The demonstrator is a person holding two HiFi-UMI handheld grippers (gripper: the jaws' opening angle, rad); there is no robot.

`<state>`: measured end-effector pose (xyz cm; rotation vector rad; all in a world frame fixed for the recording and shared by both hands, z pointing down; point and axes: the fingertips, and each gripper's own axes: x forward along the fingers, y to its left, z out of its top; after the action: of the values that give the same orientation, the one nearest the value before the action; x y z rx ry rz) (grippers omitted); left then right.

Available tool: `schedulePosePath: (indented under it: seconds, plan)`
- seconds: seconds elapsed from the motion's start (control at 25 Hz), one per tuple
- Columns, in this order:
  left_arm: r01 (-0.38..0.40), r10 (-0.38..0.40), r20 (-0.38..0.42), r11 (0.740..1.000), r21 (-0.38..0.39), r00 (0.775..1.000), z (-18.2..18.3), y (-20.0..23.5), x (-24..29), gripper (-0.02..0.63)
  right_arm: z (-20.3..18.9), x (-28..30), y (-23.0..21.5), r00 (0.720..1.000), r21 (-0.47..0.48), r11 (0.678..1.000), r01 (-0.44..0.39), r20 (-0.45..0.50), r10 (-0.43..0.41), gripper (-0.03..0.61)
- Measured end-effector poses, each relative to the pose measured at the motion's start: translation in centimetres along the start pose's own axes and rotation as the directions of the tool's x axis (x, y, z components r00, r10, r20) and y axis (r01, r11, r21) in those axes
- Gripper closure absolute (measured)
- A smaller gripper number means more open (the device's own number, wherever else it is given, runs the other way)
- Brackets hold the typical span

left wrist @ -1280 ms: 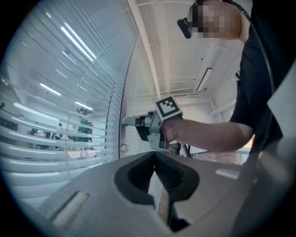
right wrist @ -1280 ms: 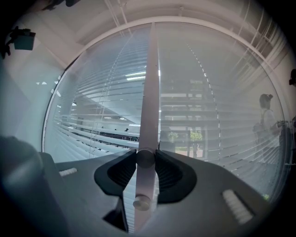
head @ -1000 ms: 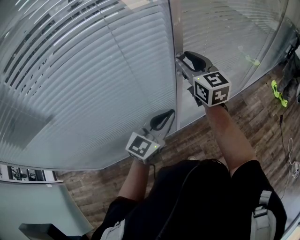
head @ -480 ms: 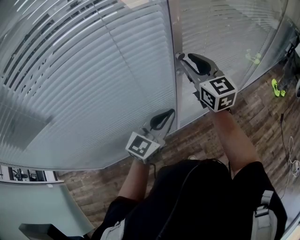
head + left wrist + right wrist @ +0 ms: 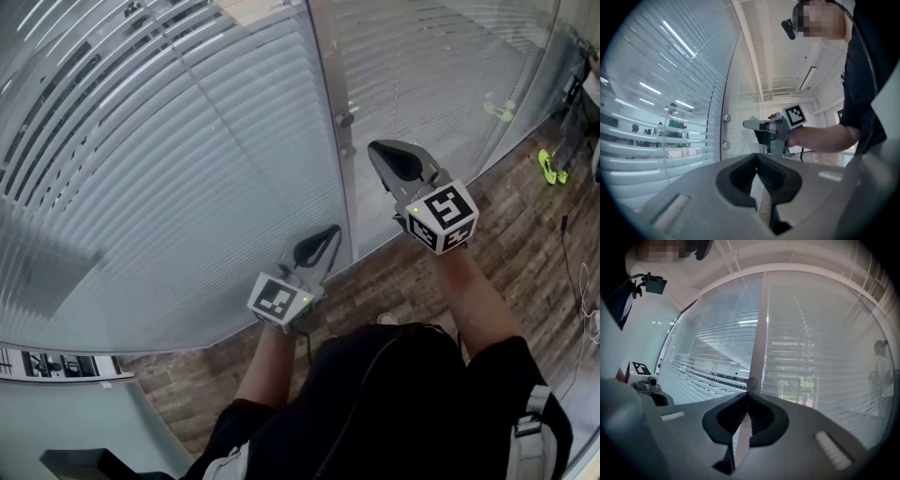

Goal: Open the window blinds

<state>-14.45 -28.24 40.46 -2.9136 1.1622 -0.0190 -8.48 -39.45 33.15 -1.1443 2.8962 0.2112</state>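
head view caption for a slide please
Person at the window blinds, left gripper beside the frame post, right gripper with jaws just closed, nothing visible between them.

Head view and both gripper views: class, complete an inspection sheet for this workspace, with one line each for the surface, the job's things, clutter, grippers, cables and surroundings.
Surface: brown wood-plank floor.
Job's things: white slatted window blinds, lowered behind glass; grey metal post with two round knobs.
Clutter: yellow-green items on the floor, far right.
Grippers: left gripper has its jaws together beside the post; right gripper has just closed its jaws, nothing seen between them.
Cables: thin dark cable on the floor, right.
Surroundings: person standing beyond the glass.
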Motion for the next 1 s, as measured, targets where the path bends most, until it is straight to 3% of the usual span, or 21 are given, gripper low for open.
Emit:
schedulePosePath:
  seconds: [0.32, 0.52, 1.0]
  plan:
    - [-0.009, 0.009, 0.015, 1.0, 0.015, 1.0, -1.1, 0.3, 0.5, 0.609, -2.1, -3.2, 1.7, 0.993, 0.009, 0.993, -0.119, 0.025, 0.119, 0.574]
    - [-0.009, 0.009, -0.016, 1.0, -0.012, 1.0, -0.4, -0.1, 1.3, 0.609, -3.3, -5.6, 2.9, 0.981, -0.011, 0.981, -0.192, 0.042, 0.192, 0.573]
    - [-0.023, 0.022, -0.024, 1.0, -0.014, 0.999, -0.8, -0.6, 2.5, 0.609, -5.8, -10.7, 2.3, 0.982, 0.046, 0.981, -0.191, 0.007, 0.191, 0.574]
